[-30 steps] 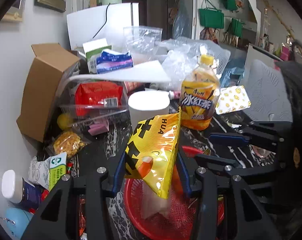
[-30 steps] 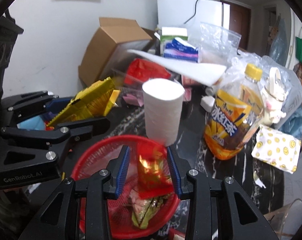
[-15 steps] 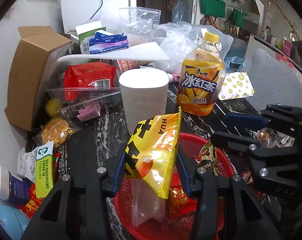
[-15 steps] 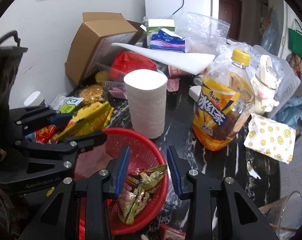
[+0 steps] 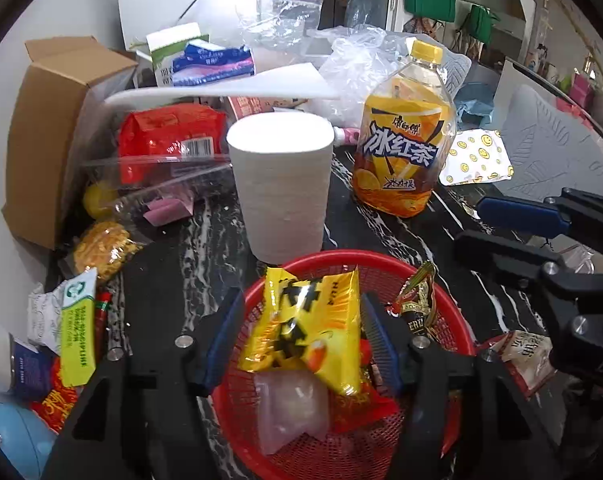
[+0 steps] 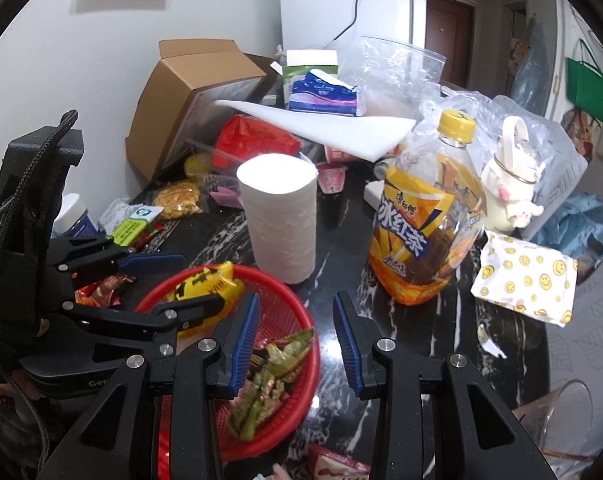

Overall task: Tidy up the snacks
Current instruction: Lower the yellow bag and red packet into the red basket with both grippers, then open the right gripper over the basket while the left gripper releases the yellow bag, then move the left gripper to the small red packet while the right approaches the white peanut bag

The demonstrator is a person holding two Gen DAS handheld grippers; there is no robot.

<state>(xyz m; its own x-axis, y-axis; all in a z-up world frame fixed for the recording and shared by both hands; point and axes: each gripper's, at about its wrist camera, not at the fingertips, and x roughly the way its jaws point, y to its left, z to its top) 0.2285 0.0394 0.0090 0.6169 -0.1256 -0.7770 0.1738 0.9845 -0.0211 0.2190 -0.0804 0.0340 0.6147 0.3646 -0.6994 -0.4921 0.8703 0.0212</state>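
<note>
A red mesh basket sits on the black marble table and holds several snack packs. A yellow snack bag lies in it between the fingers of my left gripper, which is open with gaps on both sides of the bag. My right gripper is open and empty, over the basket's right rim; its fingers show at the right of the left wrist view. A green-wrapped snack and a gold-and-dark wrapped snack lie in the basket.
A white paper roll stands just behind the basket, an iced-tea bottle to its right. Loose snacks and a yellow noodle pack lie left. A smiley-print pack, a cardboard box and a glass stand around.
My left gripper opened and let the yellow bag drop into the basket. My right gripper let go of a red-and-gold snack a second ago and has drawn back to the right, open.
</note>
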